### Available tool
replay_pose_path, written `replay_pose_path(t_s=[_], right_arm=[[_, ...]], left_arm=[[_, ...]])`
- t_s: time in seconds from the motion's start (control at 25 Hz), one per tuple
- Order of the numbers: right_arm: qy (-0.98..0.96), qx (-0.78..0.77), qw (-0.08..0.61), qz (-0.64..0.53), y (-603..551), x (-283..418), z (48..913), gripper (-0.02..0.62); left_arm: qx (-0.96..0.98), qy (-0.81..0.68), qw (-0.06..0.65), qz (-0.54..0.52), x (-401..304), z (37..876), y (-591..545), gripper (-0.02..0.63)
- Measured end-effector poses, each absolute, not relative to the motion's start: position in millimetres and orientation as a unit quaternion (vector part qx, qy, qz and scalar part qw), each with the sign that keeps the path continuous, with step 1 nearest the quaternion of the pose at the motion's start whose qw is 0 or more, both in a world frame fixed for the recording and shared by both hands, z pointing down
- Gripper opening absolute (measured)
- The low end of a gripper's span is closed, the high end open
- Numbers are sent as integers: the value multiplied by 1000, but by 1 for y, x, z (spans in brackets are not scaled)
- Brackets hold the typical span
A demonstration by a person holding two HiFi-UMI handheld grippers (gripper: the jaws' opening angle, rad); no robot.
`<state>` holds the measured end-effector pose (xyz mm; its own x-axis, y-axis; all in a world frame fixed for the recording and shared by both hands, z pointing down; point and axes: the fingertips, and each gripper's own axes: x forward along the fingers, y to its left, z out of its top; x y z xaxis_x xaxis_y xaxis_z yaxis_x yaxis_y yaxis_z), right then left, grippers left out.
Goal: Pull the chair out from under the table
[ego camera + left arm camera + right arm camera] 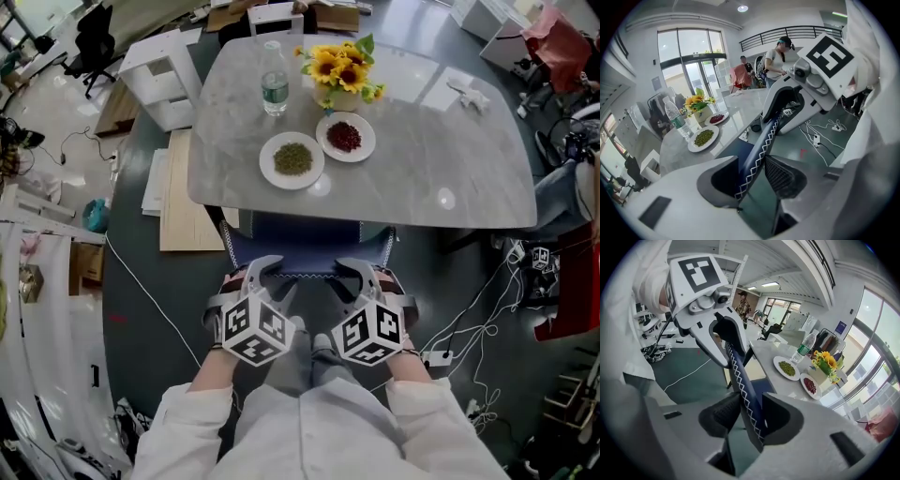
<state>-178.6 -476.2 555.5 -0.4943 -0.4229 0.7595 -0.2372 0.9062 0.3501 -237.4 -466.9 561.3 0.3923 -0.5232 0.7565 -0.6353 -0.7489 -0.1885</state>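
Grippers in both hands sit side by side on the top edge of a chair [309,246] back, just ahead of the person's knees [302,361]. The left gripper [272,279] has its jaws clamped on that edge. The right gripper [352,277] grips it the same way, a little farther right.

The chair back is navy blue, slim and gently curved, with white zigzag stitching along its rim. The chair stands pushed in at the near side of a grey marble tabletop [422,169]. Its seat reaches under the slab, and the back rises just outside the tabletop's near edge.

Dark floor [159,319] lies open on either side of the person. A white cord [141,281] crosses it on the left, and tangled cables [473,323] lie on the right.

Farther off, the tabletop carries a plate of green beans [268,161], a plate of red beans [322,139], a water bottle [274,82] and sunflowers [342,67].
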Motion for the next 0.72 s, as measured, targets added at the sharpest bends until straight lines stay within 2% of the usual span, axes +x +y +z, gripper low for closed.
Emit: replay_pose_path(t_s=[0.32, 0.72], right_arm=[[-855, 191, 469, -117, -474, -180, 556, 117], [-844, 194, 484, -125, -465, -177, 556, 110]], left_arm=[[831, -329, 54, 444, -238, 561, -464, 150], [831, -324, 40, 451, -234, 561, -454, 140]])
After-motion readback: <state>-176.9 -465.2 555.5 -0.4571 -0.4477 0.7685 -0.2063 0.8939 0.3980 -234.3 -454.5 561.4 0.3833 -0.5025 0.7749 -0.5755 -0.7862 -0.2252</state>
